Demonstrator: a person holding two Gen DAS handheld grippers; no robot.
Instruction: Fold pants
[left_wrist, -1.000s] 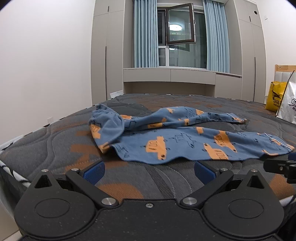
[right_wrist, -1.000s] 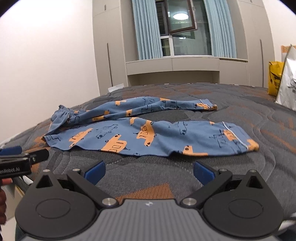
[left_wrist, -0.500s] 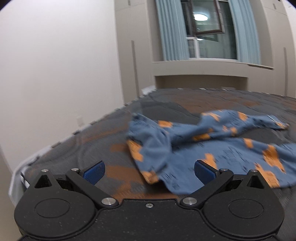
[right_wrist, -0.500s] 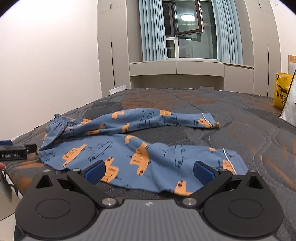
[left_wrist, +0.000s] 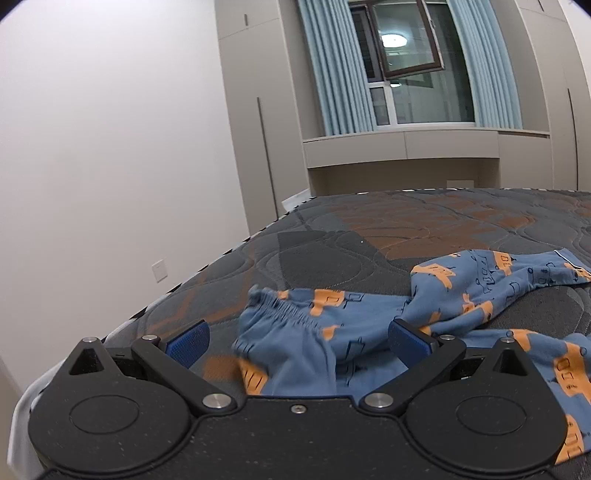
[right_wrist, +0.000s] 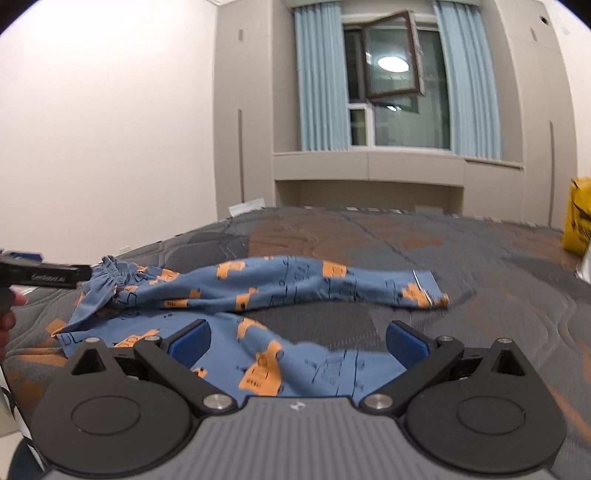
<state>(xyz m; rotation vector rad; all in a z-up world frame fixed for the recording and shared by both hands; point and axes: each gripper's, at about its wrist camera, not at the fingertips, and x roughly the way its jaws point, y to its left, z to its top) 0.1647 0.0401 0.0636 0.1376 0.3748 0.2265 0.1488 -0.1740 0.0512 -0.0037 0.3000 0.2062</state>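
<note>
Blue pants with orange vehicle prints (left_wrist: 369, 325) lie spread on the dark quilted mattress (left_wrist: 406, 229). In the left wrist view the gathered waistband (left_wrist: 280, 306) sits between the wide-apart blue pads of my left gripper (left_wrist: 299, 341), which is open over it. In the right wrist view my right gripper (right_wrist: 299, 341) is open over the near leg (right_wrist: 280, 354), while the far leg (right_wrist: 314, 284) stretches right to its cuff (right_wrist: 428, 291). The left gripper (right_wrist: 44, 275) shows at the left edge by the waistband (right_wrist: 110, 275).
A yellow bag (right_wrist: 578, 221) stands at the mattress's far right, with a pale bag edge (right_wrist: 585, 264) beside it. The mattress's left edge (left_wrist: 177, 288) drops toward a white wall. Cabinets and a curtained window (right_wrist: 388, 81) lie beyond the bed.
Both grippers have advanced over the pants. The left one swung left and closed in on the waistband; the right one moved forward until the near leg lies between its pads.
</note>
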